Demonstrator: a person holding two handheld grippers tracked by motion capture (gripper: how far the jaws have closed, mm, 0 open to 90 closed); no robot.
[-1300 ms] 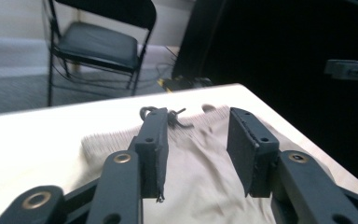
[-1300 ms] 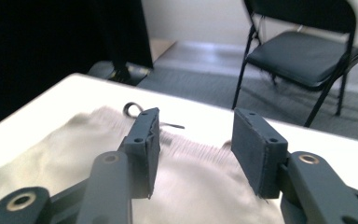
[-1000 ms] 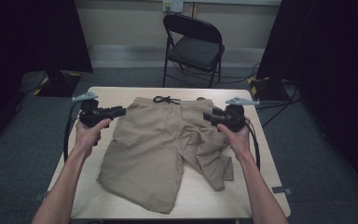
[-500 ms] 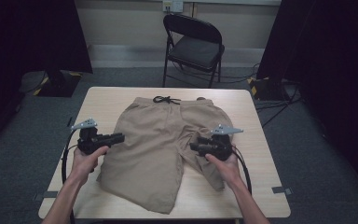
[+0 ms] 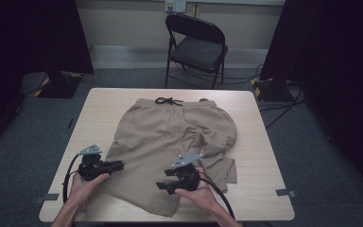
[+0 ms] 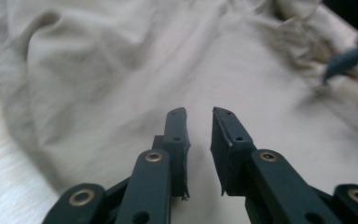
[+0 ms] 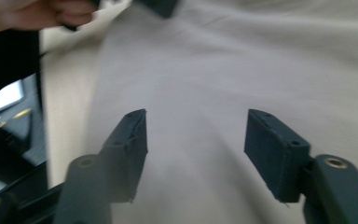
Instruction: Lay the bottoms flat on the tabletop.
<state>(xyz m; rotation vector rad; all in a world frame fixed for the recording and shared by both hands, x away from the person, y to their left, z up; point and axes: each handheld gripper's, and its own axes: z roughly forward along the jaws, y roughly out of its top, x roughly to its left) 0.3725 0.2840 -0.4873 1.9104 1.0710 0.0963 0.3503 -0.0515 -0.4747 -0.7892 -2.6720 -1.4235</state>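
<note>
High view alone shows the shorts' (image 5: 170, 142) drawstring (image 5: 168, 100) and chair (image 5: 196, 47).

A light wooden bench (image 5: 99, 101) stands on grey carpet (image 5: 137, 78). Beyond its far edge stands a black folding chair (image 5: 196, 45), facing the bench. Cables (image 5: 283, 101) trail across the carpet off the bench's far right corner. Dark curtains (image 5: 28, 38) hang to either side of the chair.
</note>
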